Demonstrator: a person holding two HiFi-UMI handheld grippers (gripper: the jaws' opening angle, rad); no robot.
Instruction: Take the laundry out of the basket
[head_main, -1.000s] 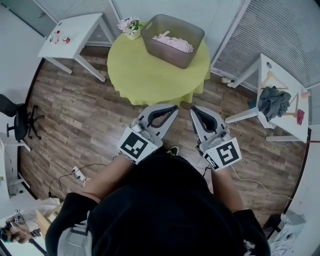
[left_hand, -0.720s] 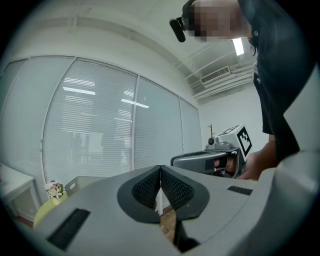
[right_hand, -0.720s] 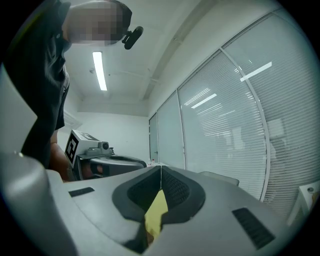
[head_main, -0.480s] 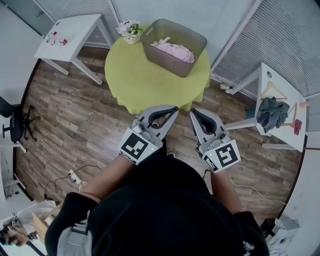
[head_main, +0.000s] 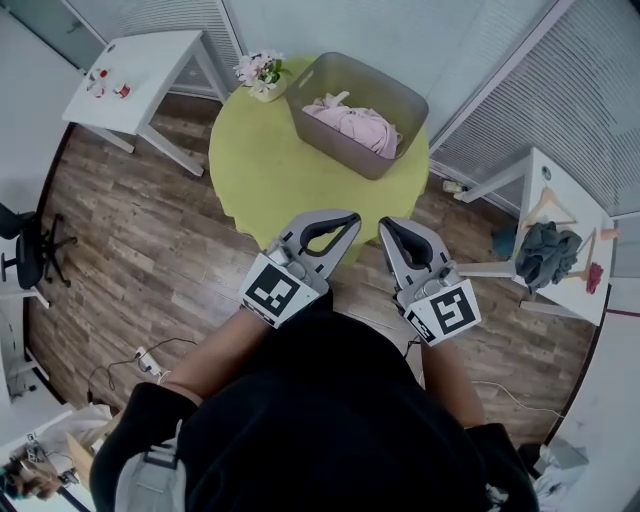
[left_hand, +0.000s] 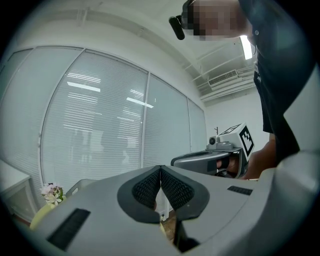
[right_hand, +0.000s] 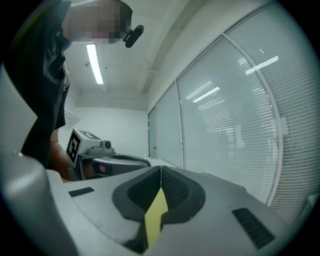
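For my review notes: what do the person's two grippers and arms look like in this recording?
The left gripper and right gripper are pale grey, tapering two-jaw shells, with dark textured pads lining the jaws. Each carries at its rear a white cube printed with black square markers. The person wears a black top whose sleeves leave the forearms bare.

The laundry (head_main: 352, 125) lies in the basket (head_main: 338, 150) on the table (head_main: 270, 170), flowers (head_main: 260, 72) just left of it, a desk (head_main: 150, 70) far left, and a stand (head_main: 560, 185) bearing clothes (head_main: 545, 252) at right.
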